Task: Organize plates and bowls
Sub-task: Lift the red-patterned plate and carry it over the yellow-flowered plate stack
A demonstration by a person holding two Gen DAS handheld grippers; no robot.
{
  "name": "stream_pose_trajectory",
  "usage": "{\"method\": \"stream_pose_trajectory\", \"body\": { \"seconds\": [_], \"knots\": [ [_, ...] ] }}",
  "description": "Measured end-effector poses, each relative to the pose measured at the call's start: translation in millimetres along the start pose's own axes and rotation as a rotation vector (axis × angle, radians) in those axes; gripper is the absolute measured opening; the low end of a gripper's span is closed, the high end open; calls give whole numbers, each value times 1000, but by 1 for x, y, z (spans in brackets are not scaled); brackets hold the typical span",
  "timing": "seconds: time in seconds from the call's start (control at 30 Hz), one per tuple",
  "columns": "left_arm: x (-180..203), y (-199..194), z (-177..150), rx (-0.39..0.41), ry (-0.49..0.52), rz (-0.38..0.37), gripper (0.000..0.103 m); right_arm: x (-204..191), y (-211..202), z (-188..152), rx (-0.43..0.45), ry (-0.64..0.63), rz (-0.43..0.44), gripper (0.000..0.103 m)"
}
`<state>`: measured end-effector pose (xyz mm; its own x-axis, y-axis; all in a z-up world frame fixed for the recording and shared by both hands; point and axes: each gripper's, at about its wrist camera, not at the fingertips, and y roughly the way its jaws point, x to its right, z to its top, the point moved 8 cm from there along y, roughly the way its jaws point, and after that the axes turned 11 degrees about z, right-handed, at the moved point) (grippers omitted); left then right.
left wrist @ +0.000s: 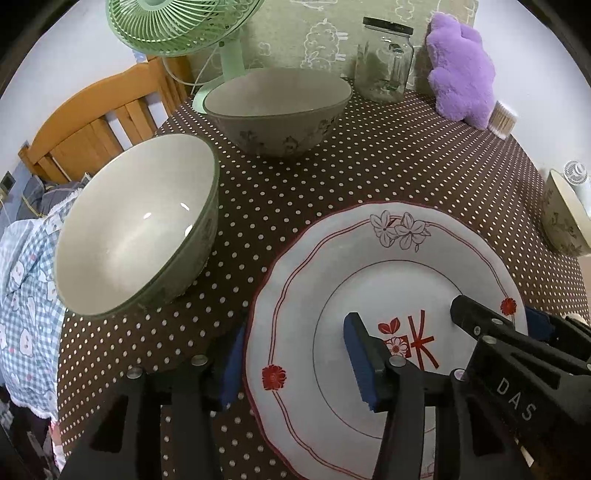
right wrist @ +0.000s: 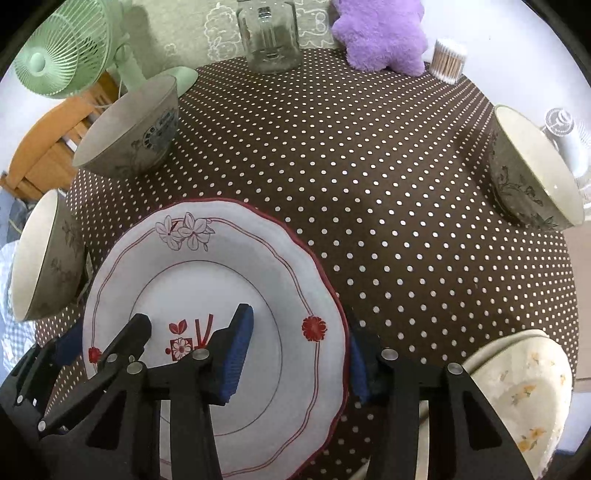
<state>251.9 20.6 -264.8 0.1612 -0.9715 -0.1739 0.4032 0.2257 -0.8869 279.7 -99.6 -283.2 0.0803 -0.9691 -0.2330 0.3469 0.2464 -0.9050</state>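
A white plate with red trim and flower prints lies on the dotted tablecloth. My left gripper straddles its left rim, one blue pad tucked under the edge and the other on the plate's face, gripping the rim. My right gripper grips the opposite rim the same way and shows in the left wrist view as the right gripper. Grey-green bowls stand around: a near-left bowl, a far bowl and a right bowl.
A cream dish with yellow flowers sits at the near right. At the back stand a green fan, a glass jar, a purple plush and a cotton swab tub. A wooden chair is beyond the left edge.
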Motion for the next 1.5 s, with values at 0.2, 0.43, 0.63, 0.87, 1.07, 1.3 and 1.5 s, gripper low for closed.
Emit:
{"method": "stream_pose_trajectory", "body": {
  "seconds": [0.2, 0.43, 0.63, 0.87, 1.07, 1.3, 1.5],
  "knots": [
    [-6, -20, -7, 5, -7, -22, 51, -7, -24, -13, 8, -10, -6, 50],
    [-13, -58, -21, 29, -1, -69, 51, -15, -62, -32, 41, 7, -33, 50],
    [-16, -89, -32, 70, 24, -99, 51, -19, -101, -59, 88, 36, -59, 50],
    [-1, -110, -48, 99, 83, -136, 51, -5, -132, -87, 131, 108, -91, 50],
    [24, -119, -61, 79, 97, -180, 51, 20, -144, -100, 137, 130, -120, 51],
    [69, -127, -75, 63, 117, -183, 51, 65, -157, -112, 135, 155, -128, 51],
    [106, -127, -88, 18, 126, -188, 52, 105, -155, -116, 95, 155, -120, 50]
  ]
}}
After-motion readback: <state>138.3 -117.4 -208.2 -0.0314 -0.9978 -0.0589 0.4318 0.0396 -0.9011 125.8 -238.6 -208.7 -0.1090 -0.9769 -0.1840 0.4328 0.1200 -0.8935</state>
